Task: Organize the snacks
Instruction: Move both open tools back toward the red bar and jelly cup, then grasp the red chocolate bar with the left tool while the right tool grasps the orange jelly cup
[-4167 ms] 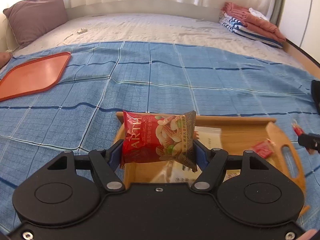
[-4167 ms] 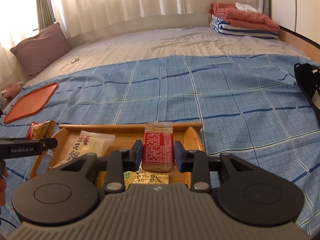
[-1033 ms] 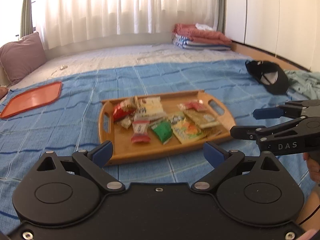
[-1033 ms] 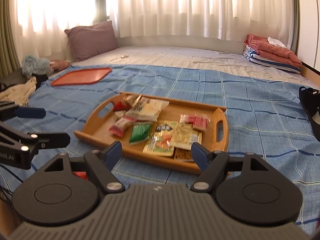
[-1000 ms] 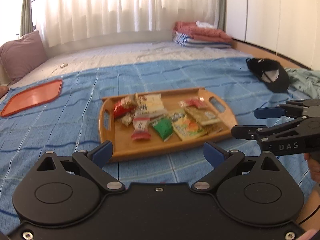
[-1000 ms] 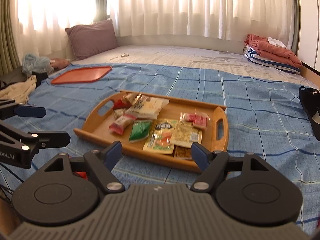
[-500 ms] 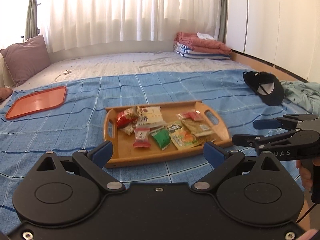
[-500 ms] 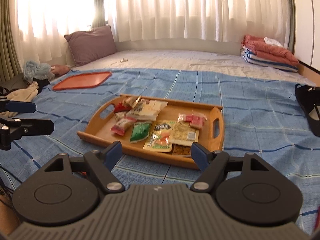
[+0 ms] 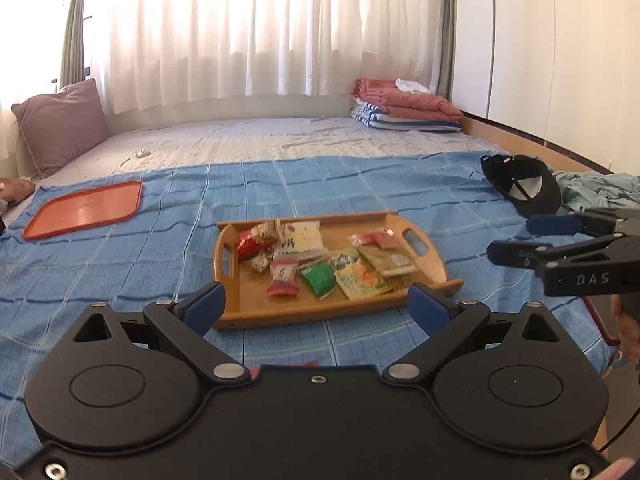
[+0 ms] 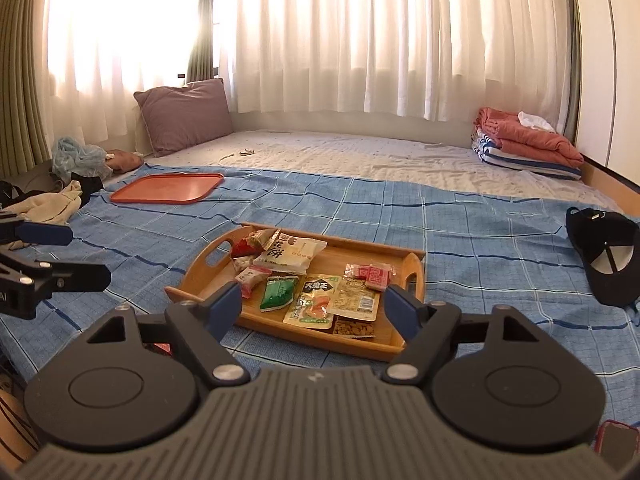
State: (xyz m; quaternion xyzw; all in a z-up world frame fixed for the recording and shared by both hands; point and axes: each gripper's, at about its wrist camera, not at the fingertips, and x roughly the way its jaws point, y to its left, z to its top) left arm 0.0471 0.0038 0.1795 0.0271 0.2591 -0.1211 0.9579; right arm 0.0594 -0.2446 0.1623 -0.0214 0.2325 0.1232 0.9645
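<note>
A wooden tray (image 9: 428, 264) (image 10: 414, 270) sits on the blue checked blanket and holds several snack packets: a red nut packet (image 9: 252, 240), a white packet (image 10: 294, 254), a green packet (image 9: 318, 276) (image 10: 278, 292) and flat packets (image 10: 358, 298). My left gripper (image 9: 314, 306) is open and empty, held back well short of the tray's near edge. My right gripper (image 10: 314, 306) is open and empty, also back from the tray. The right gripper shows open at the right of the left wrist view (image 9: 520, 240); the left one shows at the left of the right wrist view (image 10: 76, 254).
An orange tray (image 9: 84, 208) (image 10: 168, 188) lies far left on the blanket. A black cap (image 9: 520, 184) (image 10: 606, 256) lies at the right. A purple pillow (image 10: 184, 114), folded blankets (image 10: 524, 140) and loose clothes (image 10: 52, 196) lie around the bed.
Both grippers let go of their packets, which now lie in the tray, then drew back and up from it. Over the last second they kept backing away.
</note>
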